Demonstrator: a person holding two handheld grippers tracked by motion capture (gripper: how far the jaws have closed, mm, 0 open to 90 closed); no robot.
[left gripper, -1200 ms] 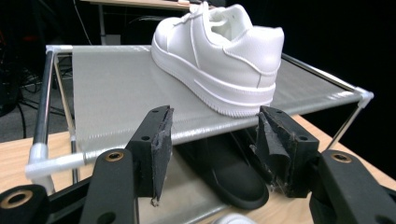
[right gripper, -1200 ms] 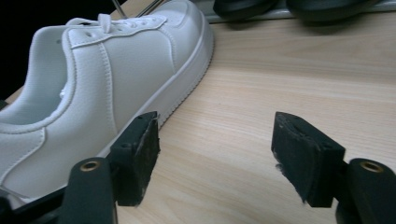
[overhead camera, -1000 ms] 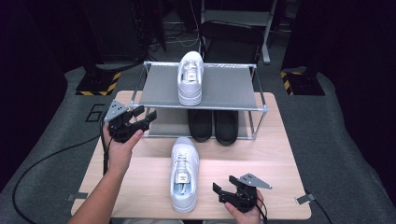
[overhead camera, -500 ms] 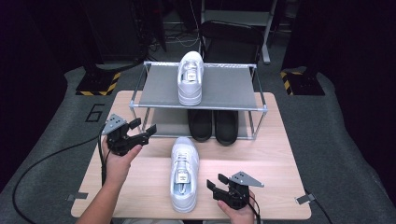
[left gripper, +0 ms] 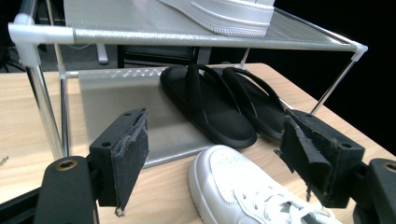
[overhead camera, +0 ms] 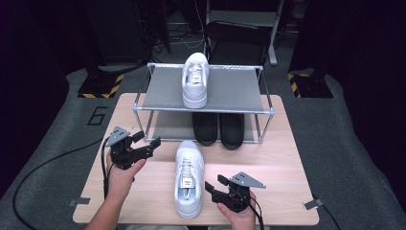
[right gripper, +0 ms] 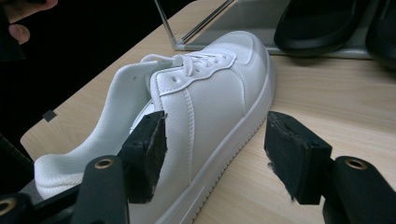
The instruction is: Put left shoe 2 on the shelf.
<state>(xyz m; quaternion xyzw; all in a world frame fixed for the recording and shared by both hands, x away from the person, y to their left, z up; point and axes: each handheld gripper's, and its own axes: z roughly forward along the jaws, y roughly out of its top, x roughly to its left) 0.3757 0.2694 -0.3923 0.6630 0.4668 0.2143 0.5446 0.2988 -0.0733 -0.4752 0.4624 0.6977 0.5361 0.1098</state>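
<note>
A white sneaker (overhead camera: 188, 177) lies on the wooden table, toe toward the rack. Its mate (overhead camera: 195, 79) stands on the top shelf of a metal shoe rack (overhead camera: 239, 88). A pair of black slippers (overhead camera: 218, 128) sits on the lower shelf. My left gripper (overhead camera: 147, 140) is open, left of the sneaker's toe, jaws pointing right. In the left gripper view the toe (left gripper: 233, 182) lies low between the jaws (left gripper: 215, 140), apart from them. My right gripper (overhead camera: 214, 184) is open beside the sneaker's right side. In the right gripper view its left pad (right gripper: 149, 149) is close against the sneaker's side (right gripper: 210, 107).
The rack takes up the far half of the table (overhead camera: 282, 158). Cables trail from both grippers off the near edge. A dark chair (overhead camera: 234, 36) stands behind the rack. Hazard-striped floor bases (overhead camera: 100, 88) sit beyond the table's far corners.
My left gripper has come nearer the person and toward the sneaker's toe. The right gripper has shifted slightly left toward the sneaker. Both stay open.
</note>
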